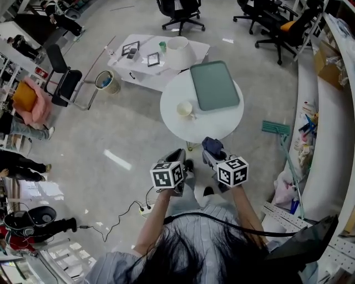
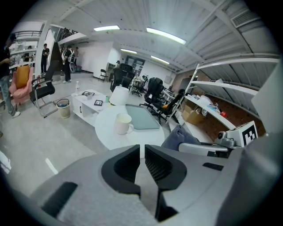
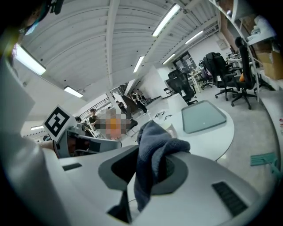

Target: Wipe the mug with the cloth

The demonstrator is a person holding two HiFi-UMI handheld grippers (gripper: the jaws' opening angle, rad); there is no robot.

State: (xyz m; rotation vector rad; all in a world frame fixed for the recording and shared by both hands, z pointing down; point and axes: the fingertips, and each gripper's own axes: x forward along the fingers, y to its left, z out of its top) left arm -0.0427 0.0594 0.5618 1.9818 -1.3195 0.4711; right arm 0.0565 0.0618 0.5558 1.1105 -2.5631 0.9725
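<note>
A cream mug (image 1: 184, 109) stands on the round white table (image 1: 183, 130), left of a green tray (image 1: 215, 86). Both grippers hang short of the table's near edge, above the floor. My right gripper (image 1: 209, 151) is shut on a dark blue-grey cloth (image 1: 213, 145), which bunches up out of the jaws in the right gripper view (image 3: 154, 150). My left gripper (image 1: 178, 156) is beside it, its jaws nearly together with nothing between them (image 2: 142, 152). In the left gripper view the mug (image 2: 123, 123) is ahead, with the cloth (image 2: 179, 137) to its right.
A low white table (image 1: 145, 72) with picture frames and a lampshade stands beyond the round one, a bin (image 1: 104, 81) beside it. Office chairs (image 1: 180, 14) stand farther back. A power strip and cable (image 1: 145, 209) lie on the floor. Shelving (image 1: 327, 138) runs along the right.
</note>
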